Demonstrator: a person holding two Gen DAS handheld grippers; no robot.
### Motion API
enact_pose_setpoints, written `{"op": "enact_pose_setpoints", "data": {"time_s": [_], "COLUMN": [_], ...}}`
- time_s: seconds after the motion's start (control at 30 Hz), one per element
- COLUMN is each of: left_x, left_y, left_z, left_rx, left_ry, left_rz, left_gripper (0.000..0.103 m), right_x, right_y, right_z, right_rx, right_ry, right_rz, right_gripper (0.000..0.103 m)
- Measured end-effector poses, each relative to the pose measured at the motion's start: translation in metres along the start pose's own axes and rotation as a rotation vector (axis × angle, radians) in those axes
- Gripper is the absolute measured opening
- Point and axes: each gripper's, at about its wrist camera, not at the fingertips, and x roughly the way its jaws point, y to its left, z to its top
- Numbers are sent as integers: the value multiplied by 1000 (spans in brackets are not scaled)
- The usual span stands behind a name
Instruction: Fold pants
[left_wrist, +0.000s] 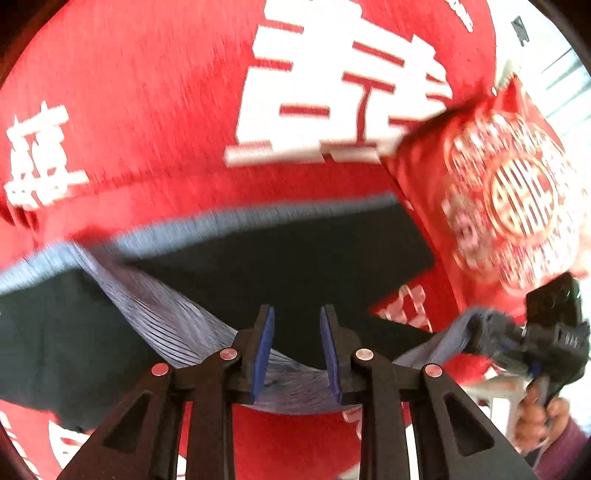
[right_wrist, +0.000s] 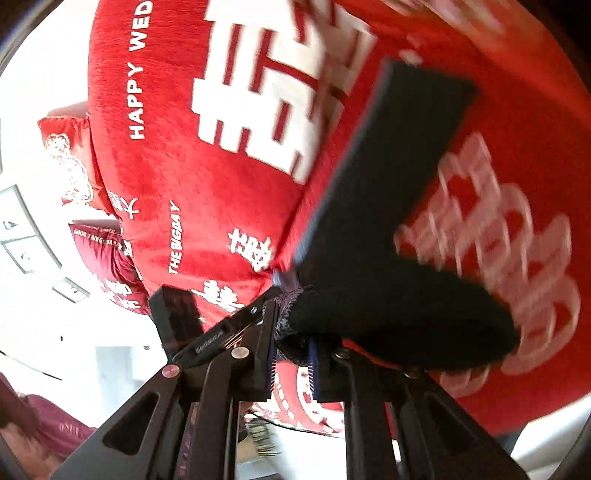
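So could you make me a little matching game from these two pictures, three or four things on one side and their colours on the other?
Things:
1. pants
2. waistband
3. blanket
4. gripper pads

Colours:
A. red with white lettering
B. blue
C. black
D. grey, ribbed

Pairs: 1-C, 2-D, 3-A, 4-B

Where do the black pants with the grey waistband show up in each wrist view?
Left wrist view: the pants span the lower middle, their grey waistband clamped in the left tool.
Right wrist view: they run from upper right to bottom centre, their bunched waistband held in the right tool.
Shared landmark: the red blanket with big white characters, behind the pants in both.
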Motion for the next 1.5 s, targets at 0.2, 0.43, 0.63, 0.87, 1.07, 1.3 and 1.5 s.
{"op": "enact_pose_setpoints", "data": {"time_s": [0.2,0.43,0.63,0.87,1.07,1.3,1.5], "left_x": [-22,30,68,77,79,52,90], "left_y": [29,75,105,111,110,93,97], "left_z": [16,7,-14,-23,-26,8,63], "left_rx": [-51,-146,-203,-196,-174,-123,-140], "left_ry": [-98,1,91,108,118,42,9], "left_rz": [145,349,431,433,434,431,478], "left_gripper": [83,83,83,83,86,86,86], "right_x": [14,68,46,33,42,22,86], "right_y": [21,38,24,-40,-34,18,26], "right_z": [92,141,88,96,97,82,134], "right_rx": [-82,-341,-336,-64,-196,-370,-472], "right_ry": [-17,53,16,-68,16,-54,-3], "right_rz": [-154,-616,-712,-702,-799,-760,-732], "right_gripper": [15,62,64,19,10,34,34]}}
